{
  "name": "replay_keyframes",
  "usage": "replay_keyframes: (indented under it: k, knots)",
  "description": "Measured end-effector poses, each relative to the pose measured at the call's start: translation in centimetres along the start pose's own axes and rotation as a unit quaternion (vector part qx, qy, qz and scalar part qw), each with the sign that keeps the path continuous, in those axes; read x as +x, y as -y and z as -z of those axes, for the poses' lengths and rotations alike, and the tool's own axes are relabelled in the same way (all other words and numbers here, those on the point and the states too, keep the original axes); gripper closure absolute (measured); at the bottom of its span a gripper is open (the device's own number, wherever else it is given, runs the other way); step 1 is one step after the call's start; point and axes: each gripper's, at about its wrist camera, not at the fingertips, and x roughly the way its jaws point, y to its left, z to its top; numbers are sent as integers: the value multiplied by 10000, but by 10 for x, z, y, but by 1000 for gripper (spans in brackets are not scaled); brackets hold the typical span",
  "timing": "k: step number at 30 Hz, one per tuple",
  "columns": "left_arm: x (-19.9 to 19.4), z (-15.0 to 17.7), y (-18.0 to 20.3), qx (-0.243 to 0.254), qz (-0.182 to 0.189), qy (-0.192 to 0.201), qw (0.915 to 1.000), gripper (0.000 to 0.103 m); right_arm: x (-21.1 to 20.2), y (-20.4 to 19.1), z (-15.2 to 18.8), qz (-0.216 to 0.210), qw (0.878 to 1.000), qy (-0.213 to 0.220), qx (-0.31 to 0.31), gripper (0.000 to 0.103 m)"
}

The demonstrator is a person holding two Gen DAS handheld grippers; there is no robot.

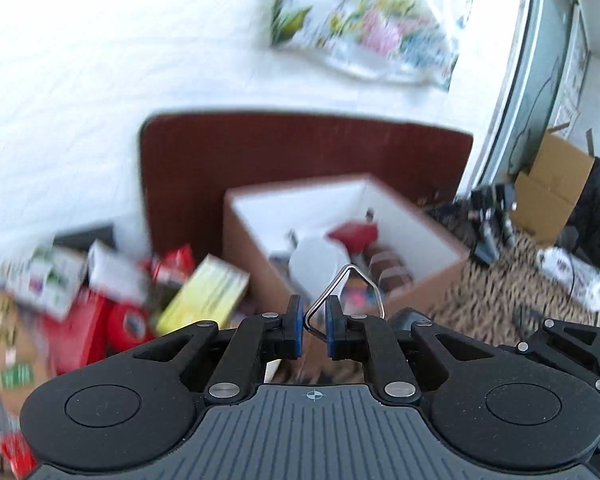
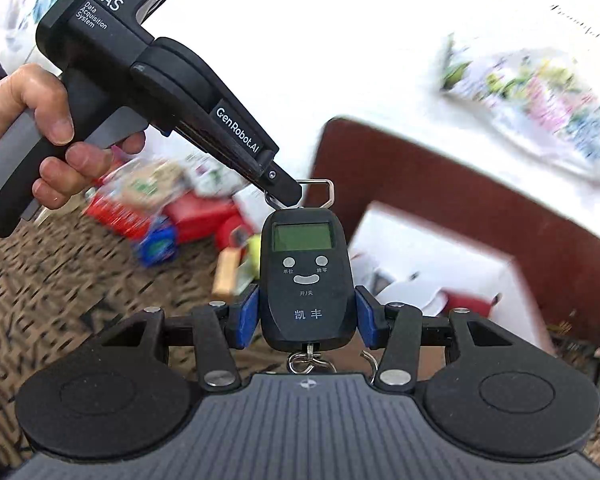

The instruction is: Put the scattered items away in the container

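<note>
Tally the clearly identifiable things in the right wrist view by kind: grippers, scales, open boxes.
Black handheld grippers: 2 (left gripper, right gripper)
Black digital hanging scale: 1, gripped by both sets of fingers
White-lined brown cardboard box: 1
Total: 4

We see a black hanging scale [image 2: 307, 280] with a pale green screen [image 2: 303, 237] and grey buttons, blue pads [image 2: 249, 314] on our black tongs, a box [image 1: 340, 240] brown outside and white inside, a brown-and-black patterned carpet [image 2: 60, 272], and a floral-printed bag [image 1: 364, 28].
</note>
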Motion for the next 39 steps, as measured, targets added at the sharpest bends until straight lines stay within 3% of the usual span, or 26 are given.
replay_keyframes:
  k: [8,11,19,29,30,31,32,34,35,39]
  knots:
    - [53,-89,13,29,-40,160,9999,95,33,74,-53,248,9996,159,-7,49]
    - [84,-106,6,-67,-17,138,9999,95,56,95,-61,259,9995,126,90,49]
    - [192,-92,-22,-326,-10,-551,9979,94,121,121,-32,55,9987,-369,339,49]
    - [281,-68,-39,-337,-29,-1086,9935,91,187,143,7,-139,9926,-982,707,49]
    - [287,-68,-41,-273,-56,-1097,9936,80,194,144,8,-143,9916,-1055,731,48]
    - [292,-69,-41,-231,-107,-1125,9933,59,202,144,9,-171,9906,-1155,719,47]
    - [295,-69,-41,-225,-229,-1133,9930,26,208,142,10,-146,9902,-1208,679,43]
    - [288,-70,-40,-155,-256,-925,9953,6,208,138,9,171,9921,-1104,567,15]
    - [281,-69,-40,-108,-327,-790,9963,1,204,136,9,303,9933,-998,498,14]
    - [257,-65,-33,102,-541,-542,9970,0,183,134,13,355,9945,-816,551,6]
